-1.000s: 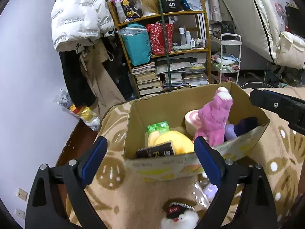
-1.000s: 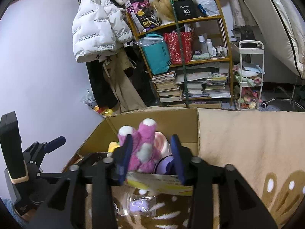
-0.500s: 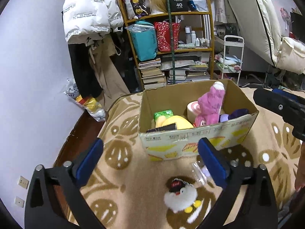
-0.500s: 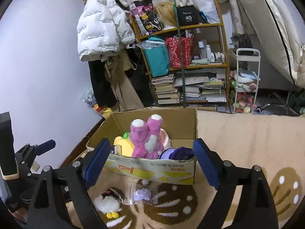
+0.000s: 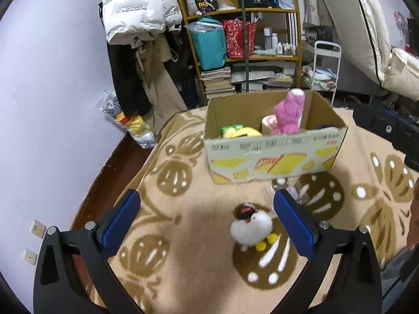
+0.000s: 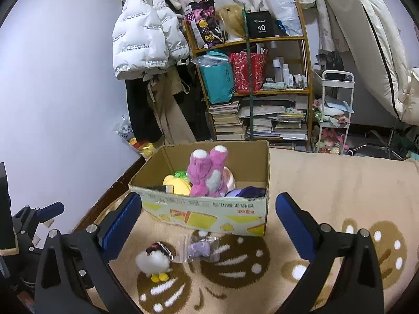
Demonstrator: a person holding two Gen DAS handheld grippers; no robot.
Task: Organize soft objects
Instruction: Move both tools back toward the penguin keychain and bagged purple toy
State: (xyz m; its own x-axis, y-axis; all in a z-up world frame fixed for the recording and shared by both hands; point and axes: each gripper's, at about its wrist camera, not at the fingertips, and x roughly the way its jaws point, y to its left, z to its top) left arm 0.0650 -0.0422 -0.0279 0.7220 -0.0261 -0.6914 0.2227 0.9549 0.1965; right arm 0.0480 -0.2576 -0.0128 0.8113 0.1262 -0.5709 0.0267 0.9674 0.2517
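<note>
A cardboard box [image 5: 275, 157] [image 6: 204, 214] stands on the patterned blanket. In it are a pink plush [image 5: 288, 115] [image 6: 207, 178], a yellow plush [image 6: 176, 187] and a dark purple soft item [image 6: 248, 191]. In front of the box lie a white fluffy plush with a black cap [image 5: 250, 227] [image 6: 153, 260] and a small purple toy in a clear bag [image 6: 200, 248]. My left gripper [image 5: 205, 209] is open above the blanket, with the white plush just inside its right finger. The jaws of my right gripper [image 6: 208, 209] are opening wide, back from the box, with nothing between them.
Behind the box stand a wooden shelf [image 6: 251, 91] with books and bags, a hanging white jacket [image 6: 144, 41] and a white trolley [image 6: 335, 110]. The blanket ends at the left above dark wood floor [image 5: 115, 162]. A mattress [image 5: 366, 26] leans at the right.
Both grippers have drawn back from the box, bringing the white plush and the bagged toy into view. The right jaws went from narrow over the box to wide open.
</note>
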